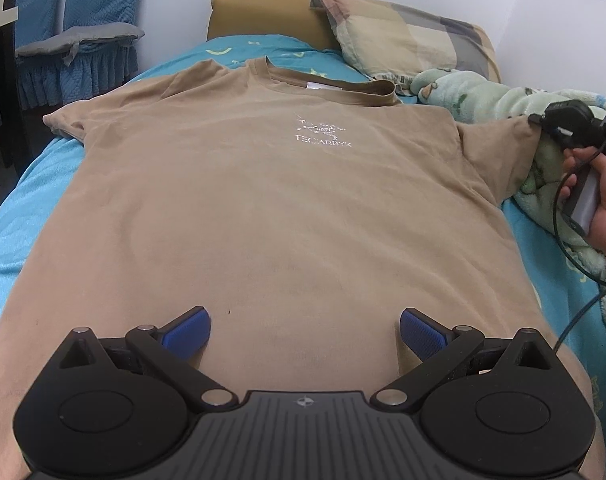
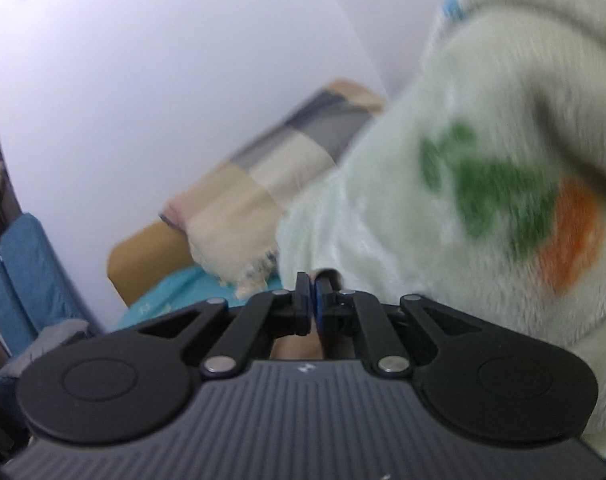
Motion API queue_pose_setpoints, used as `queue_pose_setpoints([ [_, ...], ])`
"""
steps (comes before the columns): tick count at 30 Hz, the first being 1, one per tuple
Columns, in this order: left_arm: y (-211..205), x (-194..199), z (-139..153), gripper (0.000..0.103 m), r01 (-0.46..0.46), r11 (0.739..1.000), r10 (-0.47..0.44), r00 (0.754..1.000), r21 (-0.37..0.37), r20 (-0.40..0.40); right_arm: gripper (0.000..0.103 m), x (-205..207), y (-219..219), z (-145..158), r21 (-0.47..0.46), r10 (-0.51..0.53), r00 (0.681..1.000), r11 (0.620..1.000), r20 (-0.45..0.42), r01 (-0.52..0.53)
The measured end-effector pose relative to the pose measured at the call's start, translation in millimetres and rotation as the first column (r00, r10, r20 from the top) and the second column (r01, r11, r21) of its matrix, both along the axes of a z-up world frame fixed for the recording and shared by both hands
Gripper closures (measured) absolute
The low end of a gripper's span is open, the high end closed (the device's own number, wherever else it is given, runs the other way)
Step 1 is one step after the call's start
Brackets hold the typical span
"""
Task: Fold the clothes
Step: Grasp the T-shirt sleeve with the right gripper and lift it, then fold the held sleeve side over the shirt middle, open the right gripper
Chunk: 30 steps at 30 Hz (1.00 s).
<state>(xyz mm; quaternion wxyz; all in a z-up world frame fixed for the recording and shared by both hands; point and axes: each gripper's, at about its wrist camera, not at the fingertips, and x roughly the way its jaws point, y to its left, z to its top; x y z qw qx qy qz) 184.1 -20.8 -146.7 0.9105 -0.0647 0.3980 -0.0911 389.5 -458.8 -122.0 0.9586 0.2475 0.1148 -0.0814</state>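
Observation:
A tan T-shirt (image 1: 263,200) with a white chest logo lies flat, front up, on the blue bed sheet (image 1: 15,216), collar toward the far end. My left gripper (image 1: 305,334) is open over the shirt's lower hem area, blue pads apart. My right gripper (image 1: 537,122) is at the shirt's right sleeve edge, held by a hand. In the right wrist view its jaws (image 2: 313,300) are closed together, with a sliver of tan cloth (image 2: 295,350) below them; whether they pinch the sleeve is not clear.
A pale green fleece blanket (image 1: 483,96) is bunched at the right of the bed and fills the right wrist view (image 2: 443,220). A plaid pillow (image 1: 403,36) and a mustard cushion (image 1: 263,16) lie at the head. Blue-covered chairs (image 1: 83,20) stand at the left.

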Motion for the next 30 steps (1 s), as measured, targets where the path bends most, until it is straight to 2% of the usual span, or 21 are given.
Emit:
queue_pose_setpoints([
  [1, 0.3, 0.4, 0.4, 0.001, -0.003, 1.000, 0.003, 1.000, -0.002, 0.000, 0.088, 1.4, -0.8, -0.7, 0.011, 0.013, 1.000, 1.000, -0.010, -0.013],
  [3, 1.7, 1.1, 1.8, 0.001, -0.012, 1.000, 0.012, 1.000, -0.012, -0.002, 0.050, 2.4, -0.1, 0.9, 0.041, 0.058, 0.998, 0.997, -0.010, -0.058],
  [4, 2.8, 1.4, 2.7, 0.001, -0.016, 1.000, 0.016, 1.000, -0.017, -0.003, 0.040, 2.1, 1.5, 3.1, 0.059, 0.084, 0.996, 0.995, -0.008, -0.084],
  [5, 4.3, 1.5, 3.8, 0.001, -0.022, 1.000, 0.022, 1.000, -0.022, -0.004, 0.026, 1.1, 4.4, 5.7, 0.071, 0.103, 0.995, 0.992, -0.013, -0.102],
  [6, 6.1, 1.2, 5.1, 0.001, -0.029, 0.999, 0.029, 1.000, -0.030, -0.006, 0.023, -1.1, 8.0, 8.1, 0.076, 0.111, 0.994, 0.991, -0.023, -0.109],
  [11, 15.7, -4.7, 15.0, 0.001, -0.068, 0.995, 0.068, 0.998, -0.077, -0.008, 0.023, -22.1, 17.4, 3.8, 0.116, 0.070, 0.994, 0.991, -0.082, -0.060],
  [13, 19.7, -8.1, 19.4, 0.001, -0.078, 0.993, 0.078, 0.997, -0.093, -0.003, 0.021, -32.4, 15.1, -7.1, 0.199, 0.036, 0.994, 0.980, -0.107, -0.014],
  [15, 23.3, -11.2, 23.0, 0.001, -0.082, 0.990, 0.083, 0.997, -0.112, -0.002, 0.021, -36.9, 12.5, -24.3, 0.325, 0.031, 0.991, 0.946, -0.132, 0.014],
  [18, 25.1, -12.6, 24.6, 0.001, -0.082, 0.988, 0.082, 0.997, -0.132, -0.003, 0.021, -41.1, 18.5, -56.4, 0.468, 0.078, 0.974, 0.883, -0.213, 0.032],
  [21, 23.7, -10.0, 21.6, 0.001, -0.081, 0.988, 0.080, 0.997, -0.133, -0.014, 0.022, -46.8, 29.7, -89.4, 0.535, 0.114, 0.951, 0.843, -0.289, 0.061],
  [22, 23.3, -8.9, 20.0, 0.001, -0.082, 0.988, 0.080, 0.997, -0.133, -0.020, 0.025, -47.3, 33.3, -98.3, 0.537, 0.112, 0.947, 0.841, -0.302, 0.071],
  [27, 21.9, -4.3, 11.0, 0.001, -0.085, 0.987, 0.078, 0.996, -0.139, -0.053, 0.024, -33.3, 56.3, -102.0, 0.403, 0.085, 0.961, 0.915, -0.263, 0.029],
  [30, 18.5, -2.5, 7.9, 0.001, -0.080, 0.990, 0.074, 0.996, -0.118, -0.051, 0.024, -23.3, 59.9, -106.5, 0.386, 0.054, 0.975, 0.922, -0.218, 0.035],
])
